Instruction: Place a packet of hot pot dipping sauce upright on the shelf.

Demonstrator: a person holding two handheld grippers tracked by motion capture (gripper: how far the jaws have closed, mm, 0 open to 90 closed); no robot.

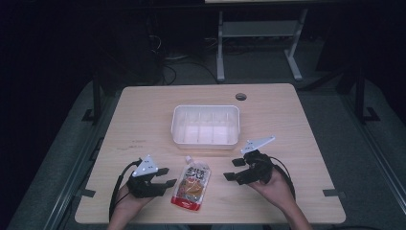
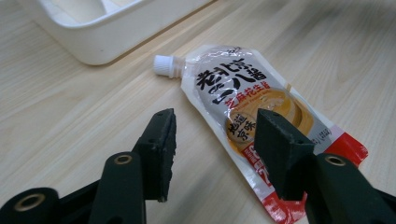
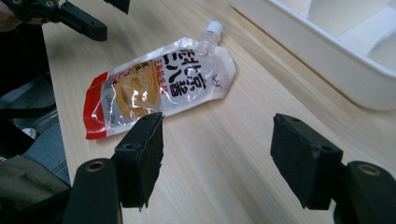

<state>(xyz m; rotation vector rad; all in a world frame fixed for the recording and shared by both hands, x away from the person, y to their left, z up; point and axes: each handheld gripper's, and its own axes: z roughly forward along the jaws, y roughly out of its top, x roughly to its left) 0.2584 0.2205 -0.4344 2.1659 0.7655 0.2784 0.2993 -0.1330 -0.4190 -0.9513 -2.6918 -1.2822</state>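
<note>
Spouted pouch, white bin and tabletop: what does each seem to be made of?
Spouted pouch: glossy printed plastic film, judging by its glare and wrinkles; its screw cap looks like ribbed white plastic.
White bin: probably moulded plastic, smooth and slightly translucent, with a rounded rim.
Tabletop: pale wood grain, matte; possibly laminate rather than solid wood.

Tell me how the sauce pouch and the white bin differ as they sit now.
The glossy printed sauce pouch with a white screw cap lies flat and sealed; the white plastic rectangular bin stands open-topped and looks empty. The pouch is soft, colourful and smaller; the bin is rigid, plain and larger. The pouch sits between the left gripper and right gripper, the bin farther back. Both rest on the wooden table, ungripped.
</note>
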